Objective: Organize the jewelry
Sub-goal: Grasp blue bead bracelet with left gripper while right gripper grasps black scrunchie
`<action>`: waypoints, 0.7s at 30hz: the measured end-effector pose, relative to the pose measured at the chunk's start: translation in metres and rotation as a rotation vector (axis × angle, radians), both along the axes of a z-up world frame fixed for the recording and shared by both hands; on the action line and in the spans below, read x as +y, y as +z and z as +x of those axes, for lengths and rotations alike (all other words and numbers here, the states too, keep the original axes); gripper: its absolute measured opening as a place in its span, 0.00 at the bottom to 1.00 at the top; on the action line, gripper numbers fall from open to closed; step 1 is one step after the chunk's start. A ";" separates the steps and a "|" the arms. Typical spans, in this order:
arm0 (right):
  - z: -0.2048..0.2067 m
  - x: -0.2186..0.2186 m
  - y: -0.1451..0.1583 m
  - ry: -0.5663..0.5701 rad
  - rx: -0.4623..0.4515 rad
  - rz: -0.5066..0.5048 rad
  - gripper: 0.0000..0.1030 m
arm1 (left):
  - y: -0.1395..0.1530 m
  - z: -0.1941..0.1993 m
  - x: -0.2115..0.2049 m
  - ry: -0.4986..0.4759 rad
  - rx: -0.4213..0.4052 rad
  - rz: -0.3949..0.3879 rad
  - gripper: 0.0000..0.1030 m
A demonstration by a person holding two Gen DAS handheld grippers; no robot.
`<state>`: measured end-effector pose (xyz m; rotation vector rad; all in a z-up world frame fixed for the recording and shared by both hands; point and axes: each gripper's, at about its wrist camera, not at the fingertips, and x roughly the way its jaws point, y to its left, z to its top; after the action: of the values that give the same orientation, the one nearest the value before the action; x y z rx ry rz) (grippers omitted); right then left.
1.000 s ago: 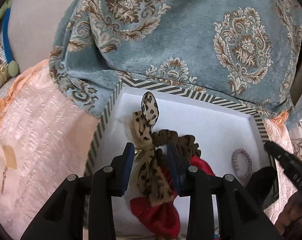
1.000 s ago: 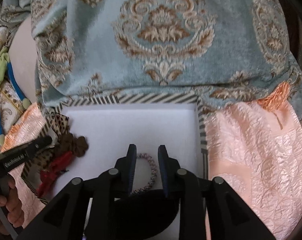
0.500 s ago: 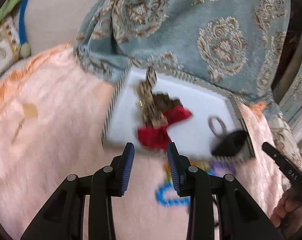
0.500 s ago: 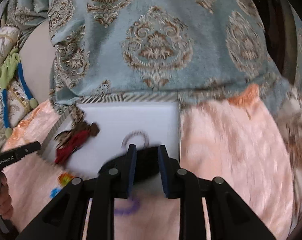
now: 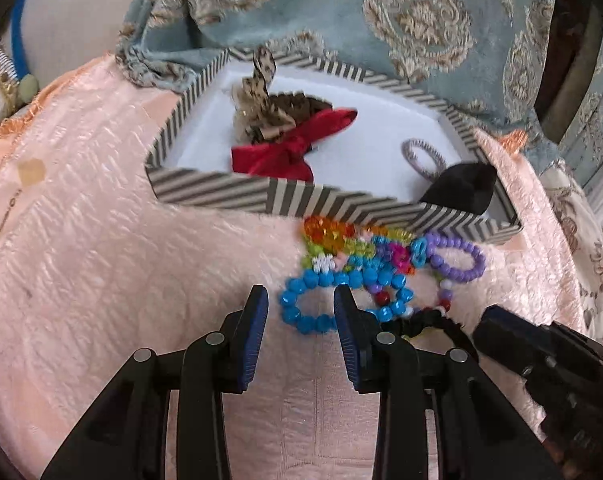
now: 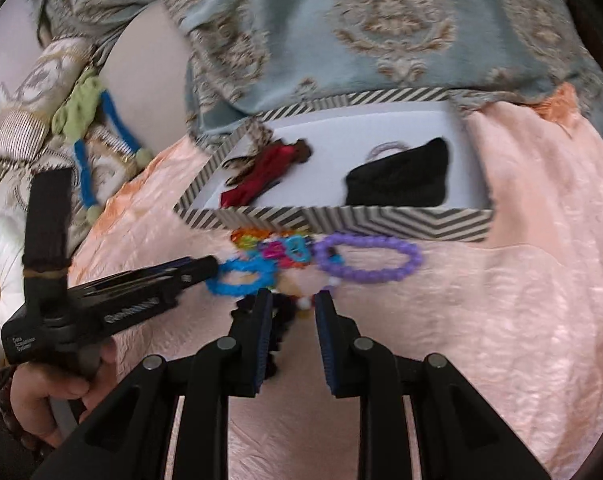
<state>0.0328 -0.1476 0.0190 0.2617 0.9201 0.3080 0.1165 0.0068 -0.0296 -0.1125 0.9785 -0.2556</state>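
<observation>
A striped box (image 5: 301, 200) (image 6: 381, 220) with a white floor holds a leopard scrunchie (image 5: 257, 92), a red scrunchie (image 5: 285, 156) (image 6: 265, 172), a small bead ring (image 5: 417, 156) and a black fabric piece (image 5: 461, 188) (image 6: 401, 184). In front of it on the quilt lies a tangle of bead bracelets. My left gripper (image 5: 299, 308) is open, with the blue bracelet (image 5: 309, 280) (image 6: 245, 266) just beyond its tips. My right gripper (image 6: 293, 300) is open and holds nothing. It sits over a black scrunchie (image 6: 245, 308) (image 5: 433, 320), below the purple bracelet (image 6: 381, 276) (image 5: 477, 256).
A peach quilt (image 5: 101, 260) covers the surface. A blue-grey patterned cushion (image 5: 381, 20) lies behind the box. A green and blue cord item (image 6: 85, 104) sits far left. A hand (image 6: 53, 400) holds the left gripper's handle.
Both grippers have drawn back from inside the box to the quilt in front of it. The bracelet pile has come into view. Neither jaw gap has changed.
</observation>
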 end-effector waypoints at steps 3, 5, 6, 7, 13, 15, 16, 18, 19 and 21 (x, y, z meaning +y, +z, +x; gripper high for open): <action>0.005 0.011 -0.012 0.033 0.046 -0.020 0.22 | -0.004 0.001 -0.003 0.000 0.004 0.027 0.17; 0.006 0.019 -0.022 0.058 0.085 -0.043 0.22 | -0.004 0.001 -0.005 -0.006 0.001 0.041 0.17; 0.007 0.021 -0.025 0.068 0.098 -0.056 0.22 | -0.005 0.001 -0.006 -0.010 0.000 0.048 0.17; 0.008 0.024 -0.027 0.077 0.100 -0.075 0.22 | -0.005 0.001 -0.006 -0.014 -0.001 0.054 0.17; 0.005 0.015 -0.021 0.043 0.094 -0.153 0.07 | -0.007 -0.003 -0.010 -0.036 -0.007 0.102 0.04; 0.003 0.005 -0.018 0.017 0.098 -0.169 0.07 | -0.006 -0.005 -0.010 -0.044 -0.009 0.104 0.03; 0.002 0.002 -0.017 0.005 0.097 -0.175 0.07 | -0.006 -0.006 -0.009 -0.046 -0.009 0.102 0.00; 0.000 -0.007 -0.014 -0.021 0.099 -0.189 0.07 | -0.005 -0.008 -0.005 -0.041 -0.001 0.084 0.00; -0.001 -0.010 -0.014 -0.029 0.098 -0.192 0.07 | -0.004 -0.010 -0.003 -0.037 0.002 0.070 0.00; -0.002 -0.016 -0.012 -0.046 0.100 -0.194 0.07 | 0.000 -0.014 0.000 -0.036 -0.006 0.037 0.00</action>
<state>0.0305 -0.1636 0.0071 0.1201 1.0338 0.1626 0.1025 0.0073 -0.0296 -0.0603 0.9795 -0.2706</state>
